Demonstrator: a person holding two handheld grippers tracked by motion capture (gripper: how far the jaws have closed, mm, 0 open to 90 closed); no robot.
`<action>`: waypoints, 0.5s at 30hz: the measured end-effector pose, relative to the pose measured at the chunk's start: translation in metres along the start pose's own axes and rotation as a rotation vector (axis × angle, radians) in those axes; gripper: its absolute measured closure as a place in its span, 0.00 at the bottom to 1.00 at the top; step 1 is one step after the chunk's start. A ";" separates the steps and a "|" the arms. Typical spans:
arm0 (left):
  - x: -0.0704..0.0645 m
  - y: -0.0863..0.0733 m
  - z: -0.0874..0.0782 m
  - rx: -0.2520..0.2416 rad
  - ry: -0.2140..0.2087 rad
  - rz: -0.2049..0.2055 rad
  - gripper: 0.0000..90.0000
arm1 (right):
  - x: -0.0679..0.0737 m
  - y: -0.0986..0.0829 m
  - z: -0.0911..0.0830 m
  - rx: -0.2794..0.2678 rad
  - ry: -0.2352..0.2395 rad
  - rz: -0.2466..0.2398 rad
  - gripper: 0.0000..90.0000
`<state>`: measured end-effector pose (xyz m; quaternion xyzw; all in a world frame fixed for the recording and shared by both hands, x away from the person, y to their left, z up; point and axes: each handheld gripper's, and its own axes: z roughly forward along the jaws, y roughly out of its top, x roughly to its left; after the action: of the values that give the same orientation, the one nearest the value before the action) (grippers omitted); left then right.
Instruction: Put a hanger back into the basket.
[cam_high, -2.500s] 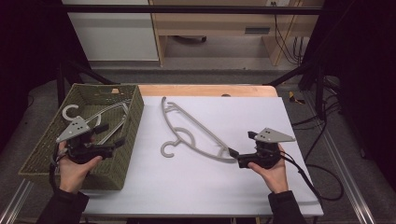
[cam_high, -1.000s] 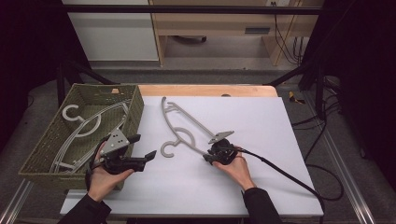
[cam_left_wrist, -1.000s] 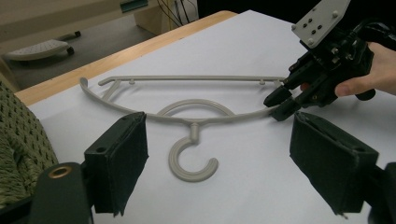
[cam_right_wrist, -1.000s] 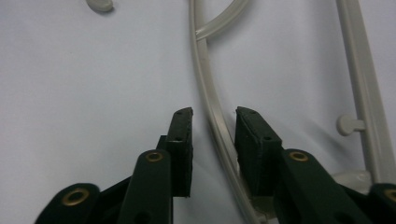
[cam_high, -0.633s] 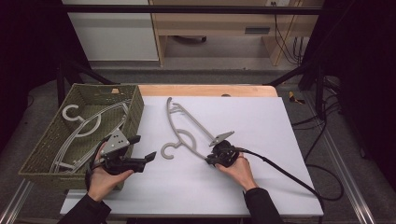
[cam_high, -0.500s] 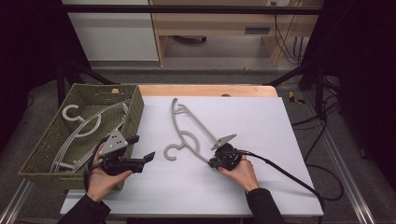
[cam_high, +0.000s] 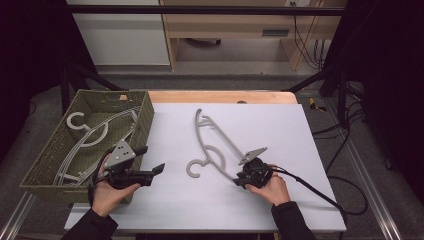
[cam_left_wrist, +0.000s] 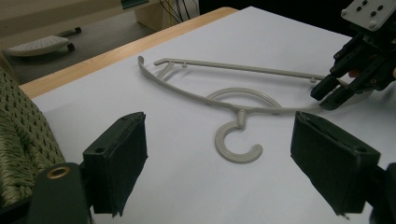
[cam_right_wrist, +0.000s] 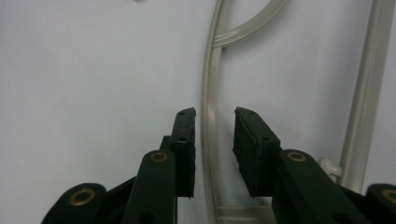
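Grey hanger (cam_high: 216, 146) flat on table (cam_high: 300, 130), right tongs (cam_right_wrist: 214, 140) straddling its arm
Jaws slightly apart, not clamped; left tongs (cam_left_wrist: 233, 186) wide apart, near basket (cam_high: 50, 160)

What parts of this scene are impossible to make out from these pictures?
- Hangers in the basket: high view, how many is unclear; they overlap, and the left gripper covers their near ends.
- Hanger on the table: right gripper view, the hook is cut off by the frame edge.

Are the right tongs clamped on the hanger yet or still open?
Open. In the right gripper view the right tongs straddle the hanger arm, with a gap visible on both sides of it.
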<state>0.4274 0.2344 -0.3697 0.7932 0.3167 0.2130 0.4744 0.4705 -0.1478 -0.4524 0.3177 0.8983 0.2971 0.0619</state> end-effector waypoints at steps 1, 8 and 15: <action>0.000 0.000 0.000 0.001 -0.001 0.000 0.20 | 0.001 0.002 0.001 0.013 -0.011 -0.006 0.77; 0.001 -0.001 0.001 0.008 -0.002 0.000 0.20 | 0.002 0.004 0.012 0.071 -0.014 -0.010 0.83; -0.001 -0.002 0.004 0.017 -0.004 0.004 0.20 | 0.008 0.009 0.014 0.114 -0.050 -0.030 0.88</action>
<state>0.4288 0.2323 -0.3728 0.7983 0.3158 0.2097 0.4680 0.4739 -0.1302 -0.4582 0.3146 0.9166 0.2364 0.0706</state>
